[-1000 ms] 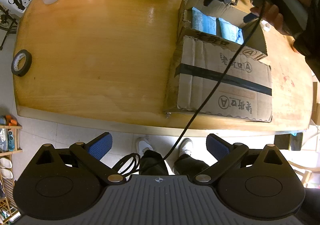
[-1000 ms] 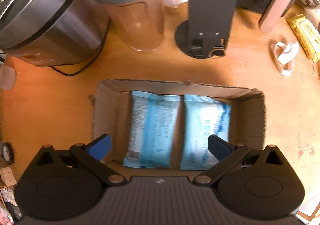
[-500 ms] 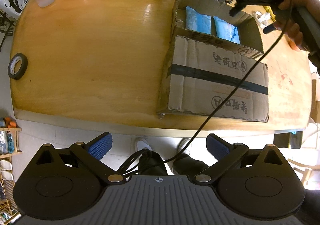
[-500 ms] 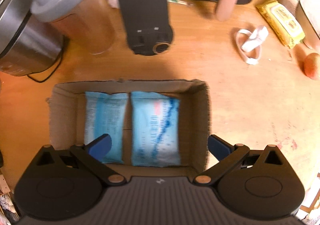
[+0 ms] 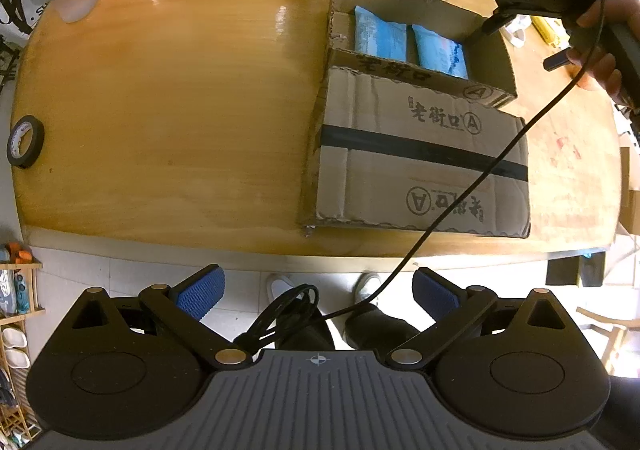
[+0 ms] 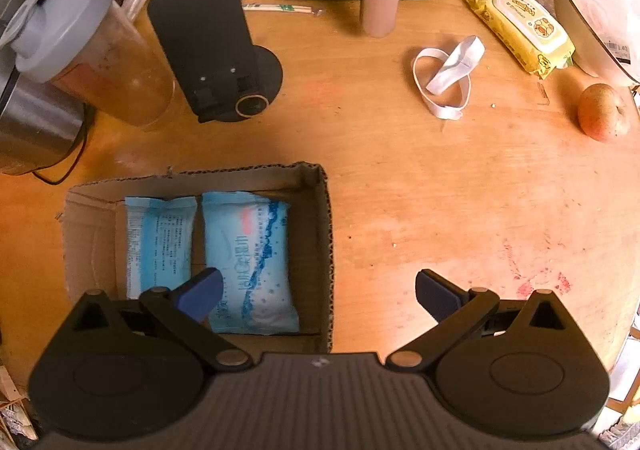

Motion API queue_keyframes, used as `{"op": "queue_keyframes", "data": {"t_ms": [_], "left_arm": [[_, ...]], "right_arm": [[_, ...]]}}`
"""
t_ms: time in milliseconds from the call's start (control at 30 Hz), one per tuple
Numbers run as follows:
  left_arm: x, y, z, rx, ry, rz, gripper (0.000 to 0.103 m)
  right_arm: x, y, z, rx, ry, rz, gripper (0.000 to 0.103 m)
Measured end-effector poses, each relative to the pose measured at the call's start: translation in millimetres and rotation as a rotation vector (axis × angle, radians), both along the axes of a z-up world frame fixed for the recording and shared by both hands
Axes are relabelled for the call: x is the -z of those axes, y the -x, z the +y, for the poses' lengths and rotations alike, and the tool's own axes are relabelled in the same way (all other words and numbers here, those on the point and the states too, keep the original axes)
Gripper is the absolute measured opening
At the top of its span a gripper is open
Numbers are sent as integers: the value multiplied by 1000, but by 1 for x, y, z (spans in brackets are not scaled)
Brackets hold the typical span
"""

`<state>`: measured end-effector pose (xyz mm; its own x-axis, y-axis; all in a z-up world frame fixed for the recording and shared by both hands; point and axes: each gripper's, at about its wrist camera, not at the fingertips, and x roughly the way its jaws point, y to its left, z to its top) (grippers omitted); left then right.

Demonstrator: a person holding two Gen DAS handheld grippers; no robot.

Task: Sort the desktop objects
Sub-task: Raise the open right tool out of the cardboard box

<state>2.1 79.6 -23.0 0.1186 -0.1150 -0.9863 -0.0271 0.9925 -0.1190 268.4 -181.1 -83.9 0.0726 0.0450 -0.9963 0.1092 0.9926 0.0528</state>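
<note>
Cardboard box (image 6: 326,234), open-topped, on wooden table (image 6: 460,210); holds two pale blue tissue packs (image 6: 248,258) side by side, flat, printed text too blurred to read. Folded-out flap (image 5: 424,166) carries black Chinese characters, a circled "A" printed twice, and a black tape stripe; its front edge lies almost at the table's near edge.

Right gripper (image 6: 318,290): jaws spread wide, empty, left finger over the box, right finger over bare table. Its housing reads "DAS" in the left wrist view.

Left gripper (image 5: 318,290): jaws spread, empty, hanging off the table's near edge above the floor.

Beyond the box:
- yellow wipes pack (image 6: 520,26), labelled "wipes"
- white strap loop (image 6: 444,78)
- orange fruit (image 6: 602,112)
- black stand (image 6: 212,50)
- black tape roll (image 5: 24,140), at the far left edge

Bare wood lies right of the box.
</note>
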Motion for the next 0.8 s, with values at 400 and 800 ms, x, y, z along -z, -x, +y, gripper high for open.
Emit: {"op": "queue_keyframes", "data": {"t_ms": [400, 800], "left_arm": [[3, -1, -5, 5, -2, 11, 103], [8, -14, -2, -4, -9, 13, 103]], "right_arm": [[-3, 6, -1, -7, -21, -10, 103], [-13, 27, -4, -10, -58, -18, 103]]}}
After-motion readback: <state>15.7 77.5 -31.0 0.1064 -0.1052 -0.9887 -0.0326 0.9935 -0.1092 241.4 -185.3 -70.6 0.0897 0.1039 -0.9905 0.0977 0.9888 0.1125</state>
